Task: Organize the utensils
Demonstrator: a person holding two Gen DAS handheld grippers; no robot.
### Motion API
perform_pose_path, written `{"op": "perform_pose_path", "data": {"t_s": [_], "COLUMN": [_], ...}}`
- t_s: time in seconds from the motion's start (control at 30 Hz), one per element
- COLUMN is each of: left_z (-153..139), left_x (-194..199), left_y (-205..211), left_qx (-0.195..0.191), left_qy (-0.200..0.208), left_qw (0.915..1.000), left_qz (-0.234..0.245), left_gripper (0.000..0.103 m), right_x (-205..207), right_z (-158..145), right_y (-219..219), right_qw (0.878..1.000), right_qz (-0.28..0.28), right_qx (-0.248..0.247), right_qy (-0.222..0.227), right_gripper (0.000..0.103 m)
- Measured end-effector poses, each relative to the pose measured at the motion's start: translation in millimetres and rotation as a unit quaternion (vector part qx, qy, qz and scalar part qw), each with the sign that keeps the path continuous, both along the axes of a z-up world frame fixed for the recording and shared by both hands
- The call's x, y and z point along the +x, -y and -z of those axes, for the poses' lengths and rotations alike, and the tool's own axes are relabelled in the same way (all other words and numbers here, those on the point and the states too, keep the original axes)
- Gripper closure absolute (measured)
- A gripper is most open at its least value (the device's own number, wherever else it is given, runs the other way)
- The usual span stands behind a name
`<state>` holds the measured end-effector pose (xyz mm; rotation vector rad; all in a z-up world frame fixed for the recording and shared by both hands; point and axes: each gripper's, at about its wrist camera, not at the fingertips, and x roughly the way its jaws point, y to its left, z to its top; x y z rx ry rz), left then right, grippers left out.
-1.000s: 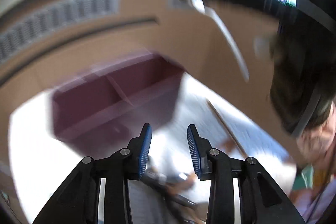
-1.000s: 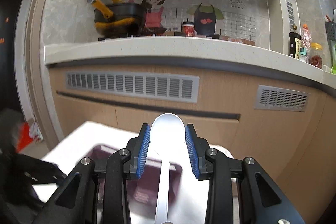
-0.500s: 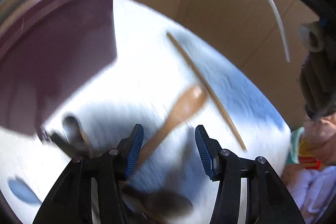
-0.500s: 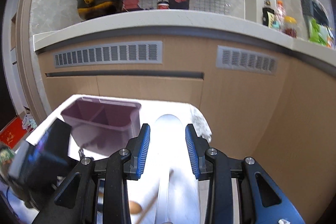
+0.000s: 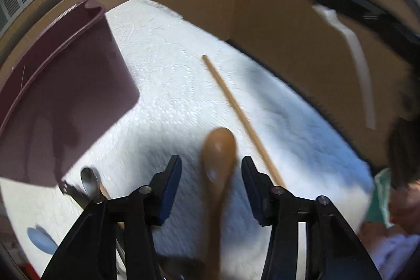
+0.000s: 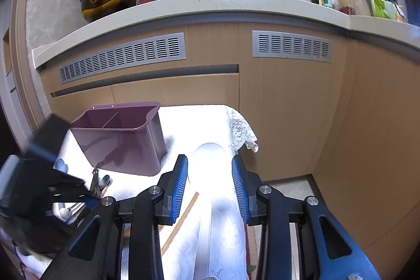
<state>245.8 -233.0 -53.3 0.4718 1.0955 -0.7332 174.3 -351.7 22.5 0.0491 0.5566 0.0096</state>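
Your left gripper (image 5: 211,176) points steeply down at the tabletop (image 5: 168,85), which is covered with a white textured cloth. Its fingers (image 5: 172,183) stand apart and have just been closing in a little; the bowl of a wooden spoon (image 5: 219,148) lies between them in the lower middle of the frame, and neither pad presses on it. Just right of the spoon a single wooden chopstick (image 5: 236,109) runs diagonally from the centre of the frame down toward your right finger. At the lower left a metal spoon (image 5: 89,181) lies among other dark utensils that are partly hidden behind the gripper body. The purple utensil holder (image 5: 65,96) fills the left side of that view, standing on the cloth.

Your right gripper (image 6: 210,181) is tilted gently downward toward the kitchen cabinets. Its fingers (image 6: 179,184) are clamped on a white plastic spoon (image 6: 208,169), bowl forward, with the handle running back between the gripper arms to the bottom edge. In this view the purple holder sits left of centre, a divider visible inside, and the left gripper shows as a blurred dark shape at the far left edge. A lace edge of the cloth hangs over the tabletop corner, right of the spoon bowl
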Motion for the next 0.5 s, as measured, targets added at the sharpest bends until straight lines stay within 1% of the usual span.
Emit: {"op": "perform_pose_path", "data": {"t_s": [0.07, 0.13, 0.17, 0.2, 0.23, 0.27, 0.33, 0.43, 0.5], "left_z": [6.0, 8.2, 6.9, 5.5, 3.9, 1.4, -7.1, -19.8, -23.6], "left_x": [1.3, -0.1, 0.4, -1.4, -0.8, -3.3, -10.9, -26.8, -38.2], "left_y": [6.2, 9.3, 7.4, 6.7, 4.1, 1.3, -13.7, -41.5, -56.7], "left_qx": [0.012, 0.013, 0.009, 0.003, -0.005, -0.017, -0.054, -0.113, -0.149], "left_qy": [-0.003, -0.001, 0.000, 0.001, 0.005, 0.010, 0.016, 0.035, 0.036], "left_qw": [0.9999, 0.9999, 0.9999, 0.9998, 0.9997, 0.9993, 0.9968, 0.9888, 0.9819], "left_qz": [-0.004, -0.010, -0.013, -0.017, -0.023, -0.032, -0.057, -0.091, -0.111], "left_gripper": [0.062, 0.065, 0.073, 0.078, 0.085, 0.090, 0.091, 0.091, 0.092], "right_x": [-4.1, -6.2, -6.9, -7.2, -7.2, -7.3, -8.0, -10.2, -9.9], "right_z": [0.7, 1.5, 2.6, 3.5, 4.2, 4.5, 4.6, 1.9, 1.1], "right_y": [2.3, 3.4, 3.5, 3.3, 3.1, 3.0, 1.2, -5.2, -12.5], "right_qw": [1.000, 1.000, 1.000, 1.000, 1.000, 1.000, 1.000, 0.999, 0.999], "right_qz": [0.000, -0.001, -0.001, -0.002, -0.003, -0.004, -0.006, -0.017, -0.024], "right_qx": [0.002, 0.001, 0.001, 0.002, 0.003, 0.006, 0.016, 0.027, 0.027], "right_qy": [0.000, 0.000, -0.001, -0.002, -0.004, -0.004, -0.005, -0.001, -0.003], "right_gripper": [0.070, 0.070, 0.070, 0.070, 0.070, 0.070, 0.070, 0.070, 0.070]}}
